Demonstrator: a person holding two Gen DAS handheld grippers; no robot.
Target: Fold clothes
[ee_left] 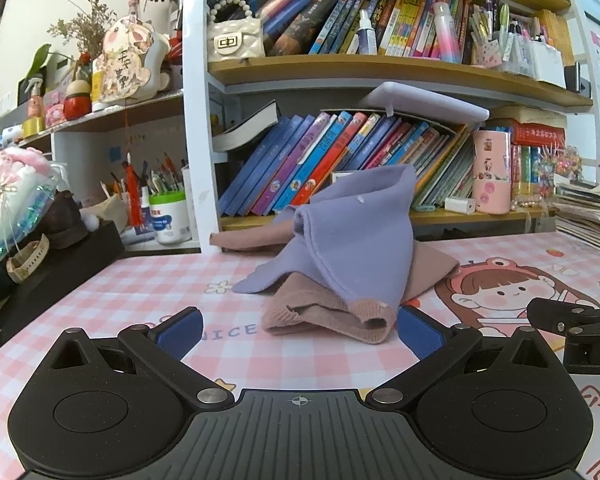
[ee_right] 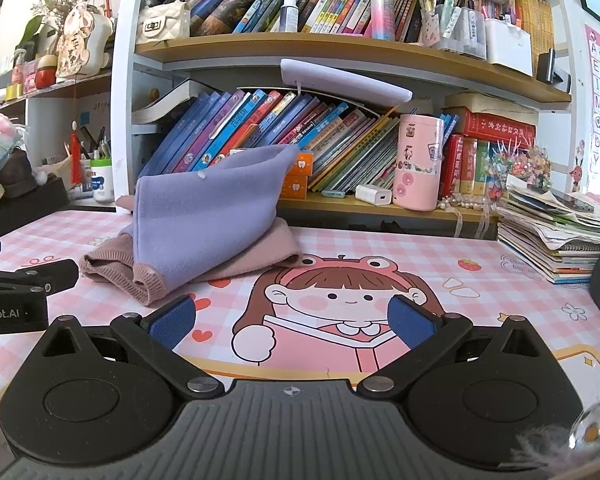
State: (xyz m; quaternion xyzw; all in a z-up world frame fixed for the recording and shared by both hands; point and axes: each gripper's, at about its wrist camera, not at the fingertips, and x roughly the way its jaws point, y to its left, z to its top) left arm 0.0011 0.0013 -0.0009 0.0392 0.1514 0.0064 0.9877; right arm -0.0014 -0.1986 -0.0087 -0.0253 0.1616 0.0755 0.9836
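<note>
Crowded bookshelf (ee_left: 380,72), pink checked desk mat (ee_right: 420,248), seemingly daylight

left tool (ee_left: 298,330) black, blue pads | right tool (ee_right: 292,318) same

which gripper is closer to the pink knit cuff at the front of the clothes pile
Left. The left gripper sits open right before the pink knit cuff, nearly bracketing it. The right gripper is open too, off to the cuff's right.

Bare mat (ee_right: 480,292) right of clothes (ee_right: 204,236), bookshelf (ee_right: 340,200) seemingly close behind
</note>
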